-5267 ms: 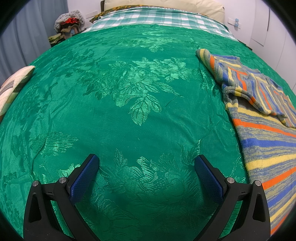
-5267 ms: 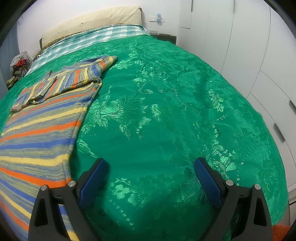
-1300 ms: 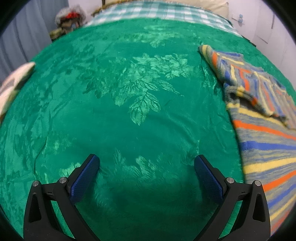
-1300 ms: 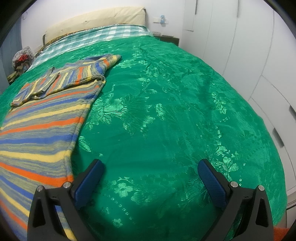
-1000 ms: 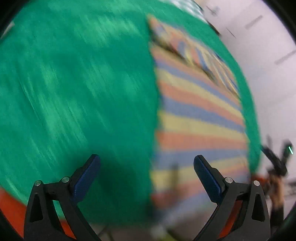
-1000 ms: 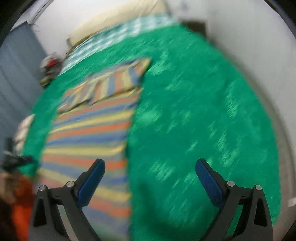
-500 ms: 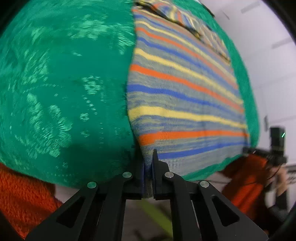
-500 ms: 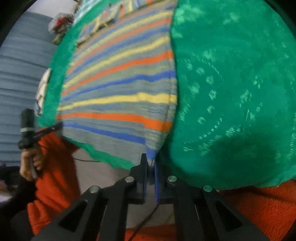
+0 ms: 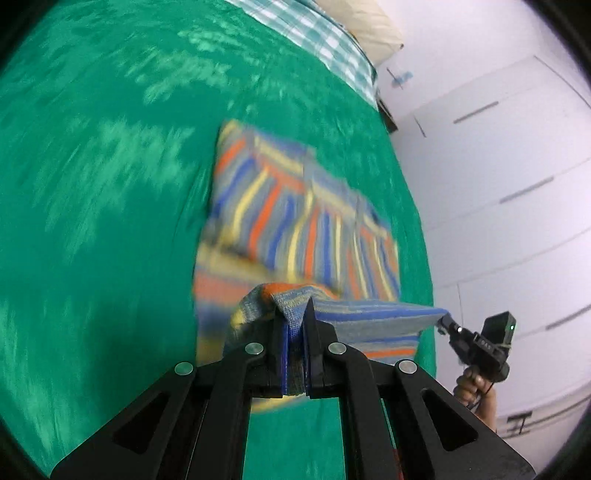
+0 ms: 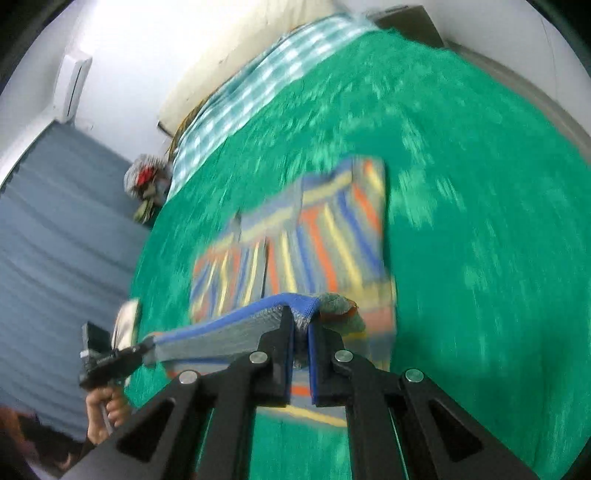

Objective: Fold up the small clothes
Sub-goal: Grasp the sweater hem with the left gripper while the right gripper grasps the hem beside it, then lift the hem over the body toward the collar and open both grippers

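Striped knit garment (image 9: 295, 221), one piece, blue, orange, yellow and grey; lying on green bedspread (image 9: 92, 221) ahead of and below both grippers, far part with sleeves already folded across, near hem lifted clear of the bed.

Left gripper (image 9: 293, 325), one; jaws pressed together on left hem corner, knit bunched between the pads. Right gripper (image 10: 301, 325), one; likewise clamped tight on right hem corner. Hem stretched as a taut band from one gripper to the other, seen in each wrist view running sideways to the opposite tool: right gripper (image 9: 476, 343) off to the right of the left one, left gripper (image 10: 110, 358) off to the left of the right one. Both jaw pairs just closed, cloth caught in each.

Reason for hold, as judged: two corners taken together to keep the hem straight and level, presumably for carrying the lower half forward over the folded sleeves in one even fold. Corners gripped close to the edge, likely to avoid a crooked crease.

Count of other items: hands on tool handles, two (one visible per view); checked cloth (image 10: 243, 96), one, beyond the bedspread; pale pillow (image 9: 369, 26), one, farthest ahead; white cupboard doors (image 9: 517, 184) to the right; grey-blue curtain (image 10: 48, 240) to the left. Motion blur over the bed; finer detail not readable.
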{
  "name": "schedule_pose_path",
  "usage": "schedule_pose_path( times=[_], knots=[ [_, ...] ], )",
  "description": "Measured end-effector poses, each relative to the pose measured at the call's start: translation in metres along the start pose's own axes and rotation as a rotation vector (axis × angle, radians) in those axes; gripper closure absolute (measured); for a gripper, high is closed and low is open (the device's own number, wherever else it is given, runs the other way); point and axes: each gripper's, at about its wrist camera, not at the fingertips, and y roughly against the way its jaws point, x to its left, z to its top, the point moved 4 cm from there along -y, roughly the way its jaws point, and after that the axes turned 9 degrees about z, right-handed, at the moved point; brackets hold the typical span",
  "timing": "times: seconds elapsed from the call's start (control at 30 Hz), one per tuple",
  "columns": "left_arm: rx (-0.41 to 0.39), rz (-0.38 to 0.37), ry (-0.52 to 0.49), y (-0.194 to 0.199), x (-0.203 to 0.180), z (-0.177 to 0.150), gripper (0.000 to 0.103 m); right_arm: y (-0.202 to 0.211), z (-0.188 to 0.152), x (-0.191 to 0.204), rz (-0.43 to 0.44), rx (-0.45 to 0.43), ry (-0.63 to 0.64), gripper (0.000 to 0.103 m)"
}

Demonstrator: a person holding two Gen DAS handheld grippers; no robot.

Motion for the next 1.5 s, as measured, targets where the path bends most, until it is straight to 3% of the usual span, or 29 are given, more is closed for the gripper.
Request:
schedule_pose_path(
  times=[0.13, 0.43, 0.5, 0.53, 0.57, 0.6, 0.67, 0.73, 0.83, 0.97, 1.0, 1.03, 1.07, 1.1, 1.17, 1.2, 1.27, 1.3, 1.37, 1.47, 1.5],
  knots=[
    [0.018, 0.019, 0.002, -0.048, -0.006, 0.067, 0.099, -0.047, 0.055, -0.014, -0.02, -0.019, -0.042, 0.097],
    [0.054, 0.119, -0.01, -0.119, 0.006, 0.145, 0.097, -0.122, 0.124, -0.06, 0.005, 0.021, -0.132, 0.096],
    [0.05, 0.153, 0.036, -0.132, 0.015, 0.165, 0.091, -0.129, 0.137, -0.071, 0.044, -0.027, -0.168, 0.09],
    [0.035, 0.17, 0.069, -0.134, 0.019, 0.176, 0.08, -0.128, 0.143, -0.078, 0.033, -0.084, -0.188, 0.087],
    [-0.005, 0.189, 0.098, -0.132, 0.023, 0.186, 0.067, -0.126, 0.148, -0.082, 0.023, -0.126, -0.202, 0.078],
    [-0.062, 0.208, 0.118, -0.124, 0.026, 0.195, 0.063, -0.121, 0.151, -0.085, 0.01, -0.171, -0.217, 0.073],
    [-0.129, 0.215, 0.128, -0.11, 0.027, 0.2, 0.057, -0.112, 0.154, -0.081, -0.013, -0.209, -0.2, 0.073],
    [-0.156, 0.211, 0.091, -0.101, 0.023, 0.196, 0.057, -0.105, 0.155, -0.067, -0.046, -0.201, -0.114, 0.073],
    [-0.176, 0.227, -0.06, -0.086, 0.004, 0.164, 0.057, -0.099, 0.142, -0.034, -0.101, -0.128, 0.075, 0.073],
    [-0.087, 0.171, -0.379, -0.091, -0.033, 0.068, 0.057, -0.1, 0.083, 0.011, -0.046, 0.06, 0.302, 0.073],
    [-0.056, 0.198, -0.452, -0.095, -0.034, 0.042, 0.057, -0.102, 0.056, 0.018, -0.037, 0.138, 0.358, 0.072],
    [0.005, 0.253, -0.534, -0.105, -0.028, 0.009, 0.067, -0.104, 0.039, 0.019, -0.055, 0.183, 0.394, 0.072],
    [0.054, 0.3, -0.563, -0.113, -0.019, -0.011, 0.089, -0.106, 0.015, 0.012, -0.127, 0.244, 0.447, 0.072],
    [0.104, 0.351, -0.568, -0.119, -0.003, -0.029, 0.098, -0.108, -0.009, -0.003, -0.233, 0.313, 0.477, 0.073],
    [0.091, 0.333, -0.518, -0.111, 0.023, -0.045, 0.098, -0.101, -0.038, -0.031, -0.314, 0.37, 0.466, 0.075],
    [0.086, 0.33, -0.492, -0.105, 0.029, -0.045, 0.098, -0.088, -0.043, -0.033, -0.283, 0.319, 0.46, 0.076],
    [0.072, 0.332, -0.458, -0.095, 0.032, -0.043, 0.098, -0.078, -0.044, -0.036, -0.299, 0.311, 0.405, 0.071],
    [0.057, 0.337, -0.462, -0.09, 0.028, -0.044, 0.096, -0.073, -0.042, -0.035, -0.284, 0.293, 0.374, 0.067],
    [0.028, 0.351, -0.496, -0.081, 0.013, -0.05, 0.069, -0.061, -0.041, -0.026, -0.281, 0.26, 0.372, 0.064],
    [-0.047, 0.35, -0.59, -0.072, -0.026, -0.062, 0.042, -0.049, -0.036, -0.022, -0.272, 0.219, 0.379, 0.05],
    [-0.067, 0.34, -0.628, -0.071, -0.04, -0.067, 0.039, -0.044, -0.034, -0.023, -0.266, 0.202, 0.368, 0.047]
  ],
)
